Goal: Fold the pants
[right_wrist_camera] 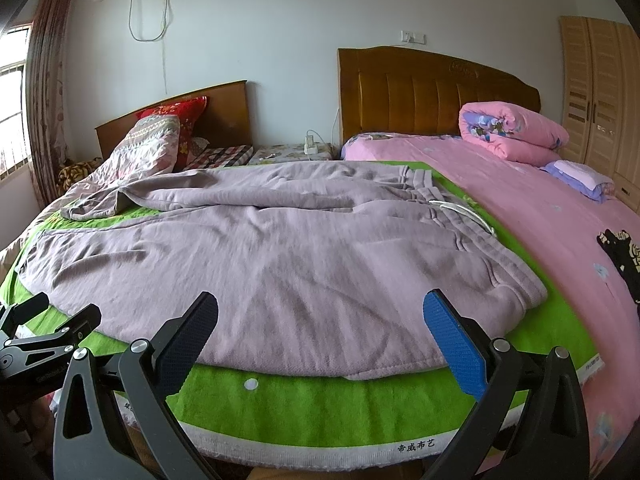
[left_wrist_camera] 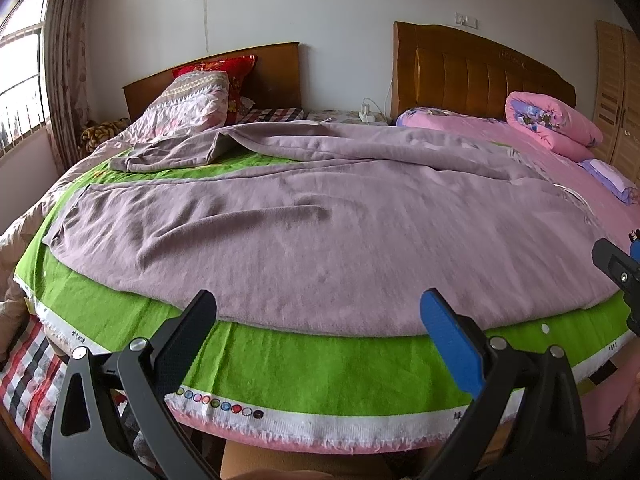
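One pair of pants [left_wrist_camera: 320, 224] lies spread on one green cloth [left_wrist_camera: 312, 364]; at 6 o'clock, left hand-held gripper [left_wrist_camera: 318, 312] and right hand-held gripper [right_wrist_camera: 320, 312] gape, empty.

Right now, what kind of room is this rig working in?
A home bedroom, almost certainly. Two beds with wooden headboards stand side by side, a rolled pink quilt lies on one, and a wardrobe stands at the right. The mauve pants lie spread on a green cloth.
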`<move>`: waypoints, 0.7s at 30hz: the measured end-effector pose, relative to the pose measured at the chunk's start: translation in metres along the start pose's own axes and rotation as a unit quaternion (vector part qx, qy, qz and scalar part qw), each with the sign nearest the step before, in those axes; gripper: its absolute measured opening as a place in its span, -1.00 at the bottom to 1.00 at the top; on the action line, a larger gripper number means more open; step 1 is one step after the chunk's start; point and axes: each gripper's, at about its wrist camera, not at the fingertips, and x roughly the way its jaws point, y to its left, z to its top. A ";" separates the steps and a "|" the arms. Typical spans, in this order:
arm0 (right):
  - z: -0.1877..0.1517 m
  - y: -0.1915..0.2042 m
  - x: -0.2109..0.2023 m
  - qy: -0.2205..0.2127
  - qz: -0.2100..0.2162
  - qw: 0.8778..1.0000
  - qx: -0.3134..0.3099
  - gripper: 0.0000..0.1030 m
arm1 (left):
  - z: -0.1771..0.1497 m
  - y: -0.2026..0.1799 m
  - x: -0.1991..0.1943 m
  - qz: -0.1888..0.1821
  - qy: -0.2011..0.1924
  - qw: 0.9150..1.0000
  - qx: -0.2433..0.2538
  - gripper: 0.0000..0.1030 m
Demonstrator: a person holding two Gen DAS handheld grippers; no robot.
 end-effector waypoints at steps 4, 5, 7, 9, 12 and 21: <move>0.000 0.000 0.000 0.000 0.000 1.000 0.000 0.92 | 0.001 0.000 0.001 -0.001 0.003 1.000 0.000 0.97; 0.000 0.000 0.000 0.001 0.000 1.000 0.000 0.92 | 0.001 0.000 0.001 -0.002 0.003 1.000 0.001 0.97; 0.000 0.000 0.000 0.001 0.000 1.000 0.000 0.92 | 0.001 0.000 0.002 -0.003 0.005 1.000 0.001 0.97; 0.000 0.000 0.000 0.001 0.000 1.000 0.000 0.92 | 0.001 -0.001 0.002 -0.003 0.007 1.000 0.002 0.97; 0.000 0.000 0.000 0.001 0.000 1.000 0.000 0.92 | 0.000 -0.001 0.002 -0.004 0.007 1.000 0.002 0.97; 0.000 0.000 0.000 0.002 0.000 1.000 0.001 0.92 | 0.000 -0.001 0.003 -0.003 0.010 1.000 0.003 0.97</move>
